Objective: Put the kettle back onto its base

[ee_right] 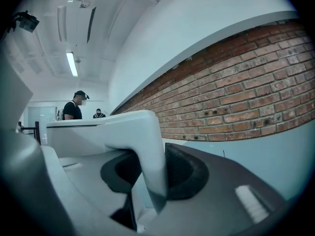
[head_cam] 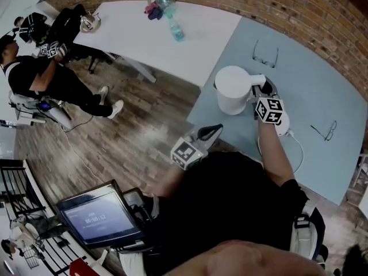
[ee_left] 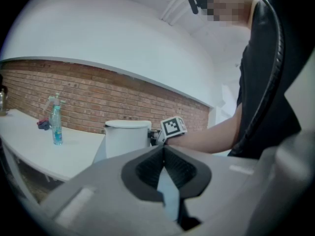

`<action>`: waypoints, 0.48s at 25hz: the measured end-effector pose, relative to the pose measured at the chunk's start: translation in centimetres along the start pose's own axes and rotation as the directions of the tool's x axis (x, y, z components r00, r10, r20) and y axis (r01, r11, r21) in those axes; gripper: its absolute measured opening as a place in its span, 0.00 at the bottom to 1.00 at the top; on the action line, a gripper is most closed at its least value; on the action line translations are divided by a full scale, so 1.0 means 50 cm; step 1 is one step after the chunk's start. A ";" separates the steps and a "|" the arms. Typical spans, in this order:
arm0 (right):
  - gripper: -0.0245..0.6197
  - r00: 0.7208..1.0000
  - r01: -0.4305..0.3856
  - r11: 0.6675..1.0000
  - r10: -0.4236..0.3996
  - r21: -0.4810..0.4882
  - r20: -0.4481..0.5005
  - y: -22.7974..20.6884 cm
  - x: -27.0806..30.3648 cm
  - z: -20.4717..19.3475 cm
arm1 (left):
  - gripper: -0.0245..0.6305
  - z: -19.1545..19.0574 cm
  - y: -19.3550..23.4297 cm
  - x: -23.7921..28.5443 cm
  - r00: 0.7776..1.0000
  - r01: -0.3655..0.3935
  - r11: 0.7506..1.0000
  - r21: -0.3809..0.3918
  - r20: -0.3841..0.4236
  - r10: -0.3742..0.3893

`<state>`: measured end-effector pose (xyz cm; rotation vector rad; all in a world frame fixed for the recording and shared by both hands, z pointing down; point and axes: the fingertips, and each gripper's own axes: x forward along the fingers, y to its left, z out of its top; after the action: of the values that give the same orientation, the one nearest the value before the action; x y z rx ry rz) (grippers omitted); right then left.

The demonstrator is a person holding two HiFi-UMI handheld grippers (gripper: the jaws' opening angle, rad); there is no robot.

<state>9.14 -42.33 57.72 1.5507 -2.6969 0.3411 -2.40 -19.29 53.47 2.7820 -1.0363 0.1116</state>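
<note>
— Logging near to far. Left gripper (head_cam: 214,130) first?
— Held low in front of the torso, at the near edge of the pale blue bench (head_cam: 322,91). In its own view the left gripper (ee_left: 164,150) has its jaws clenched tip to tip with nothing between them.
— Right gripper (head_cam: 263,96)?
— Further out over the bench, at the end of an outstretched forearm. Its jaws are grasping the kettle (head_cam: 233,89) by the handle (head_cam: 257,80). The right gripper view confirms it: the right gripper (ee_right: 152,166) has the white handle (ee_right: 147,141) wedged between both pads.
— Kettle position?
— Upright on the bench, near its left edge, lid on. Its foot is hidden, so I cannot tell whether it sits on the base.
— Anything else on the bench?
— A white cable (head_cam: 300,148) loops beside the forearm. One pair of glasses (head_cam: 325,132) lies to the right, another pair (head_cam: 264,55) beyond the kettle.
— Far field?
— A white table (head_cam: 132,33) carries a bottle (head_cam: 176,32). A brick wall (head_cam: 276,4) is behind it, and a seated person (head_cam: 40,76) is at far left.
</note>
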 end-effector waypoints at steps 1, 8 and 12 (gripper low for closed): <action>0.23 1.000 -0.006 1.000 0.006 -0.002 0.006 0.007 0.005 0.004 | 0.04 0.001 0.004 -0.006 1.000 -0.008 1.000 0.002 0.003 0.008; 0.23 0.999 -0.038 0.999 0.038 -0.018 0.032 0.033 0.030 0.046 | 0.04 0.010 0.023 -0.021 0.999 -0.033 0.999 0.004 0.018 0.033; 0.23 0.998 -0.039 0.999 0.039 -0.012 0.047 0.029 0.042 0.062 | 0.04 0.015 0.037 -0.017 0.999 -0.037 0.999 0.009 0.022 0.037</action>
<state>7.12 -44.03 54.67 1.5241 -2.7627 0.2936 -4.25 -20.23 52.86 2.7794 -1.0956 0.0919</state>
